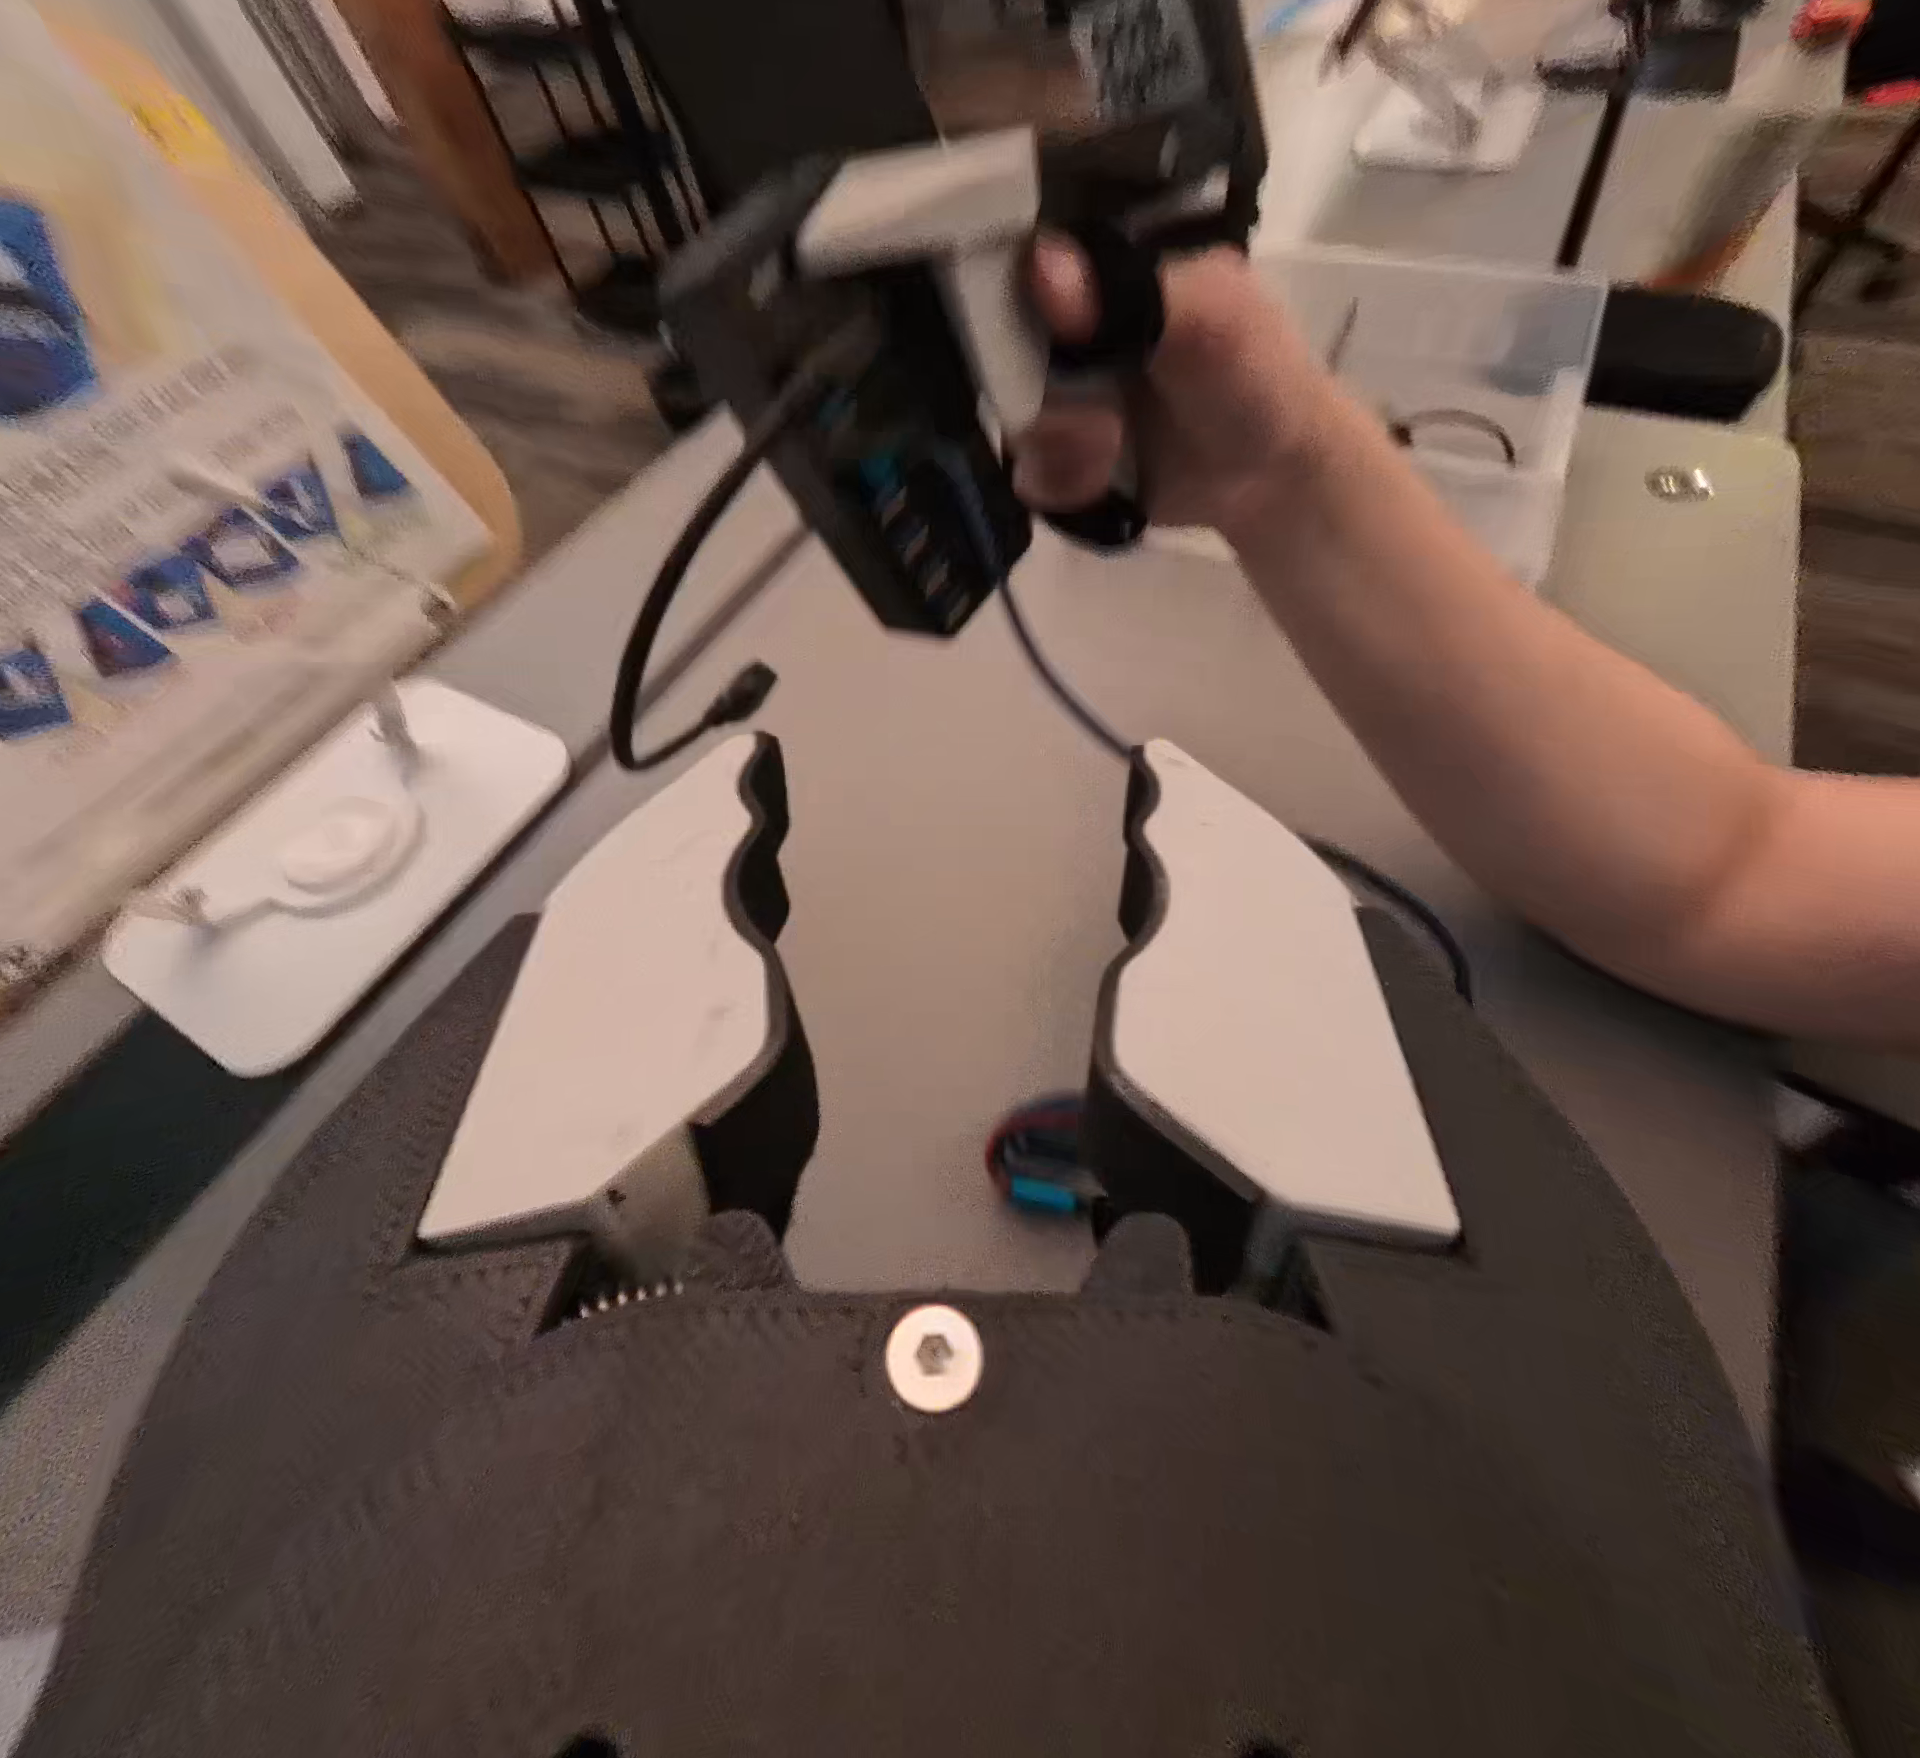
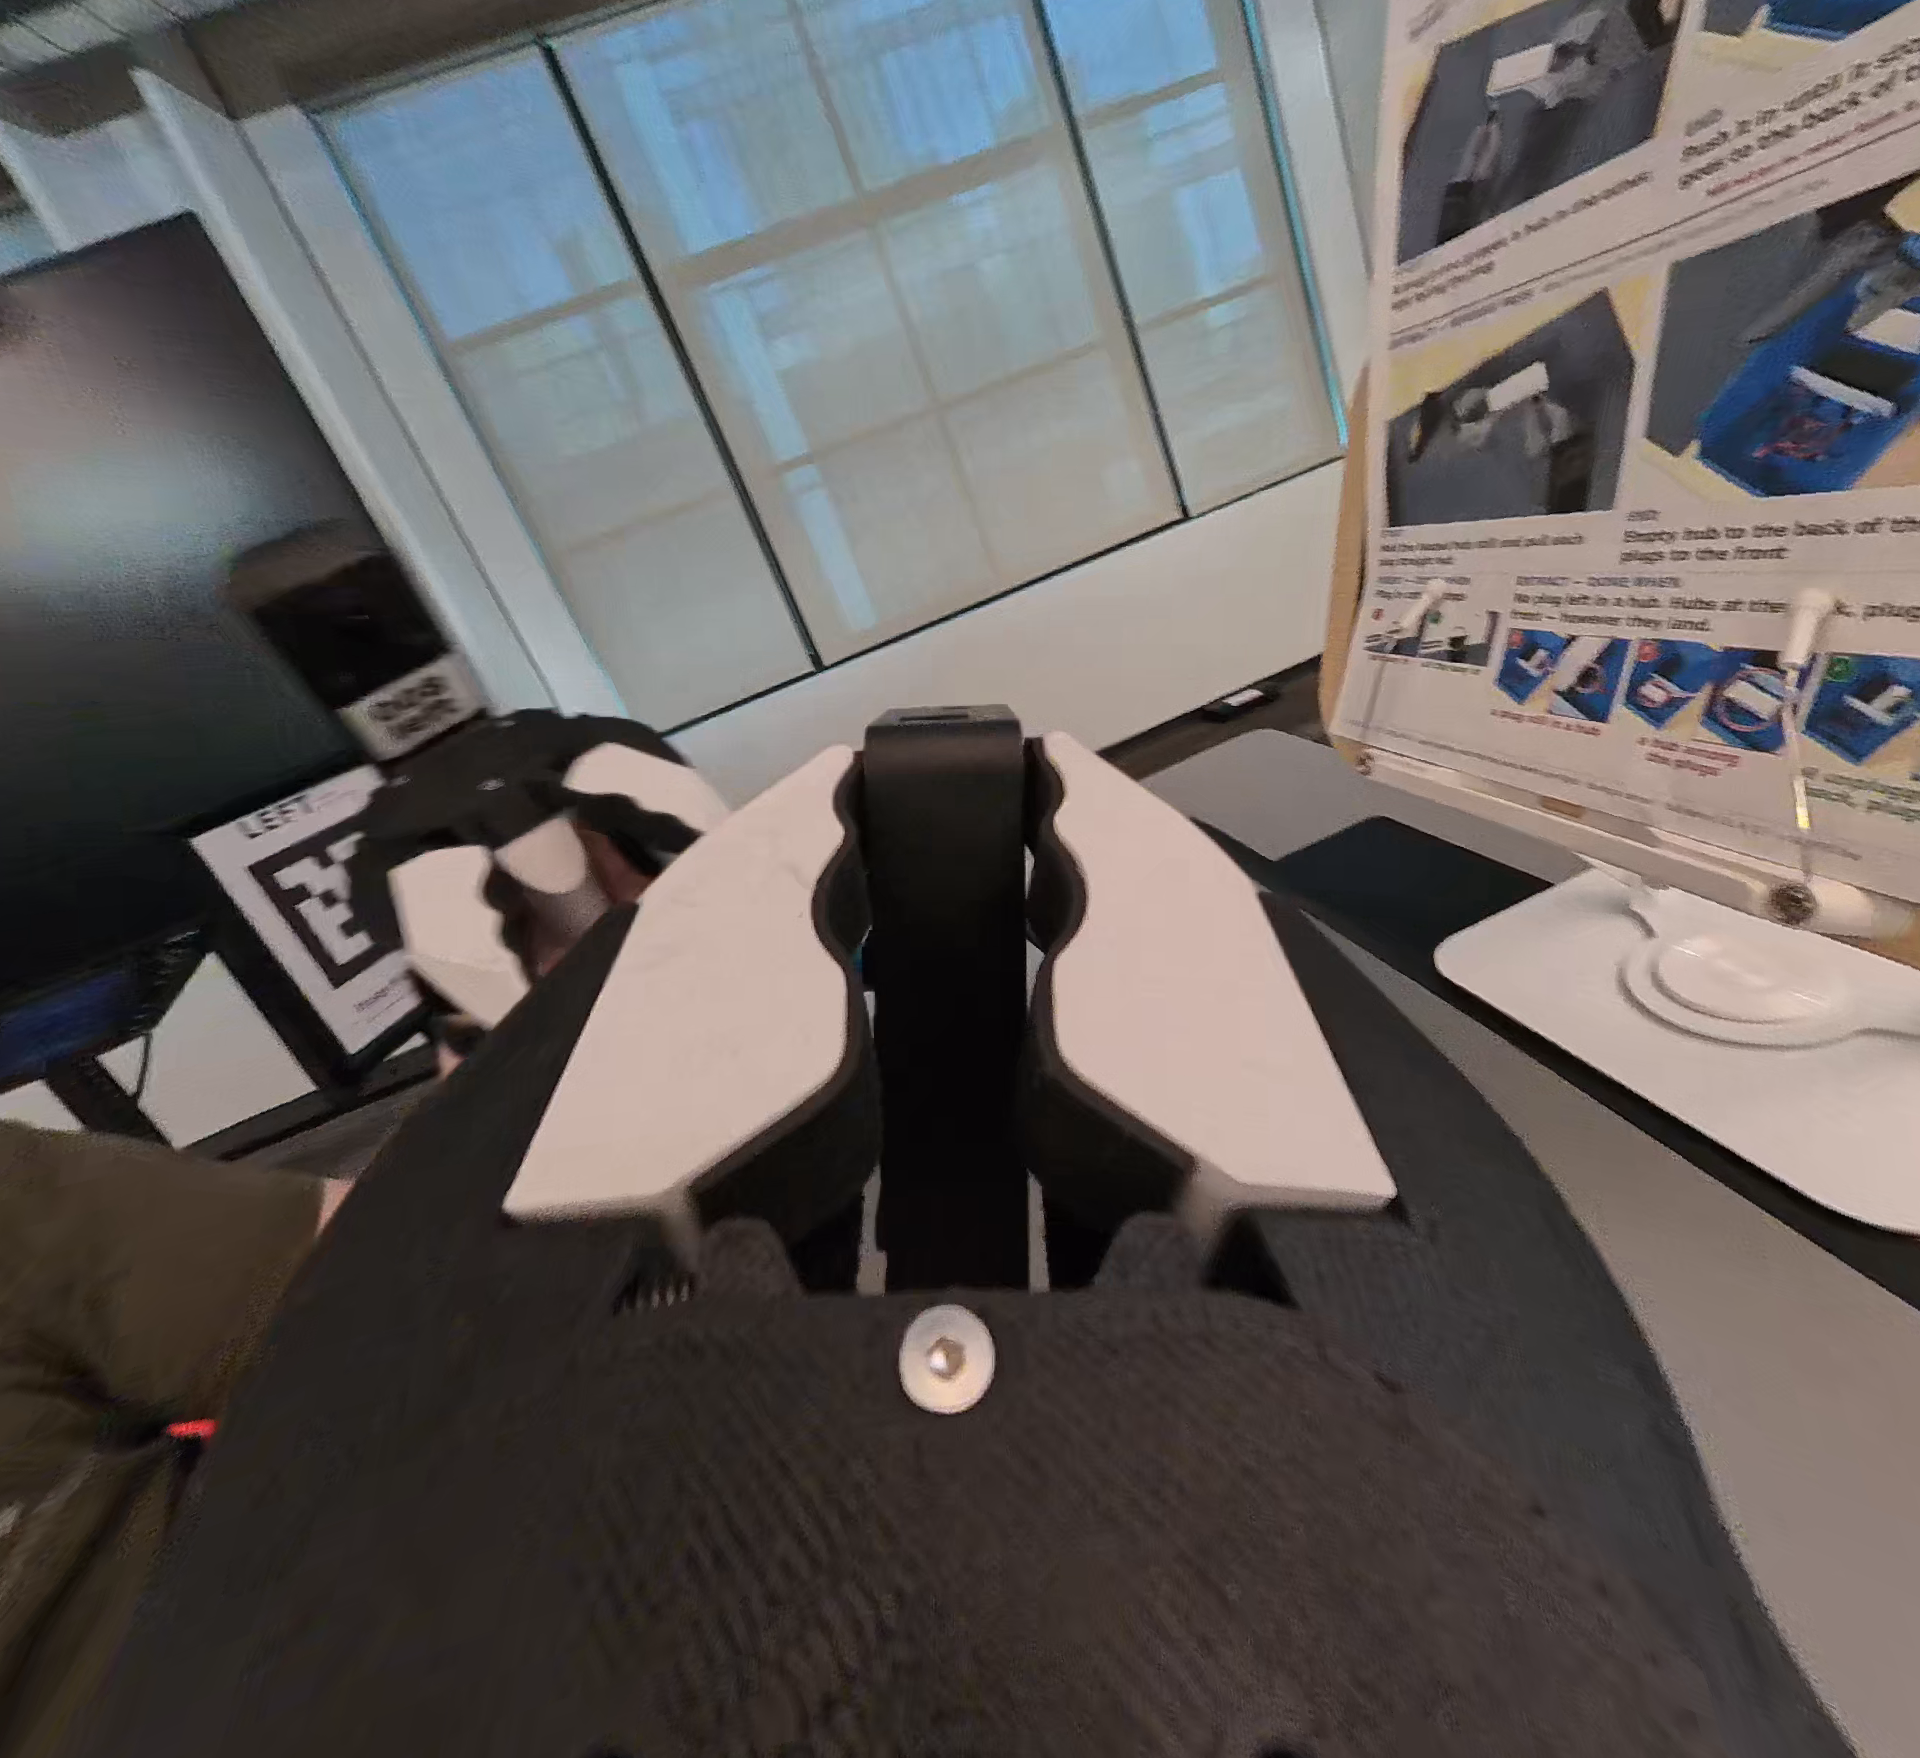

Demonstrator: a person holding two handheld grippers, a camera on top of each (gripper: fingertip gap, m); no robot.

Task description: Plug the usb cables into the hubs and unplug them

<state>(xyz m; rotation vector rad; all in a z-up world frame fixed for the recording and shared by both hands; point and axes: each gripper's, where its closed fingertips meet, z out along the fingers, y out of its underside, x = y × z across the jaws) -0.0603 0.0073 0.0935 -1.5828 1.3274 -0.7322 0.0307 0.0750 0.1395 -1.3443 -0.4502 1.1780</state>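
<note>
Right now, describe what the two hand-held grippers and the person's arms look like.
Both are alike: the left hand-held gripper and right hand-held gripper have a textured black printed body, one silver screw at the centre, and two white fingers with wavy black inner pads. The right arm is bare; an olive sleeve covers the left.

An office-like lab or workshop room is showing here. A grey worktable (image 1: 935, 877) is carrying a printed instruction sheet (image 2: 1621, 337) that is leaning on a white stand (image 2: 1621, 1012). Tall gridded windows (image 2: 831, 306) with pale blinds are filling the far wall beside a large dark monitor (image 2: 135, 545). Clear plastic bins (image 1: 1455, 358) and black shelving frames (image 1: 582, 98) are standing around, and a square coded marker card (image 2: 312, 908) is sitting near the screen.
</note>
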